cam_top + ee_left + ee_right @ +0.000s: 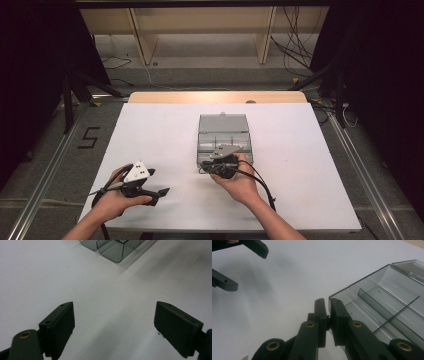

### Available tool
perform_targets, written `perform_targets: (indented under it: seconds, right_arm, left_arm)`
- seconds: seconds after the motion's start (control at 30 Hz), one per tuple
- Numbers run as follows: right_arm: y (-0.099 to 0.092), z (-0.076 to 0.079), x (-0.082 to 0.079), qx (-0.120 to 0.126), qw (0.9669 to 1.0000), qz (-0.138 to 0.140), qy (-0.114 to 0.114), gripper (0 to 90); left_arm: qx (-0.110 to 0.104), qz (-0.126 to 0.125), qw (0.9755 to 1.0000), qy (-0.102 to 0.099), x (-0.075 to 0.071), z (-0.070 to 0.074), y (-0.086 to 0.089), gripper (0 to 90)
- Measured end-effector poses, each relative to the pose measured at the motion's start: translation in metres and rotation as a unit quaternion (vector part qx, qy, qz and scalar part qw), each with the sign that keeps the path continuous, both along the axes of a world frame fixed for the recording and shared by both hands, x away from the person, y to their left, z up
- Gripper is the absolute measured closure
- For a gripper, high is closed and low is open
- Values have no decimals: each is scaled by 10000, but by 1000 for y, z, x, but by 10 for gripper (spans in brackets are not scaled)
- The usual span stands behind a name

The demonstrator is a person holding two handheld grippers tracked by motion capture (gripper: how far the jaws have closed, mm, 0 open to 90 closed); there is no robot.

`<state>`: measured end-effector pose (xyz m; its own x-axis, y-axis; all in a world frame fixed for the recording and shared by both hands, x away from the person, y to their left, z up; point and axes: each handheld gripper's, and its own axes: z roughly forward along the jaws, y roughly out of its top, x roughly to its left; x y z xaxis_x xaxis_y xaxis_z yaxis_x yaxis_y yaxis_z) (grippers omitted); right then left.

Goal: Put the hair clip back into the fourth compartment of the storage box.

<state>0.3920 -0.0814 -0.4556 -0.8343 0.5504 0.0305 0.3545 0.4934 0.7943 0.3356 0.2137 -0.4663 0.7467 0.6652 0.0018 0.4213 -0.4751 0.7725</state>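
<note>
Sitting at frame centre, the clear box [223,137] runs lengthwise up the picture; right gripper [223,166], jaws together, touches its lower edge; left gripper [161,192] gapes lower left, farther off.

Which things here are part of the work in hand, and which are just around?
In the job:
- clear plastic box, lid open, dividers inside
- right gripper, shut on the box's near wall
- left gripper, open, resting apart on the white table

Just around:
- wooden shelf beyond the table
- loose cables on the floor
- a "5" marked on the floor
</note>
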Motion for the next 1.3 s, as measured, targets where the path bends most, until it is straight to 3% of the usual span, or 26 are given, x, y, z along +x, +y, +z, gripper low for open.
perform_targets:
  seconds: [1.3]
  right_arm:
    - [-5,9,18,-80,9998,-172,-14,844]
  left_arm:
    - [10,-6,10000,-5,0,0,0,167]
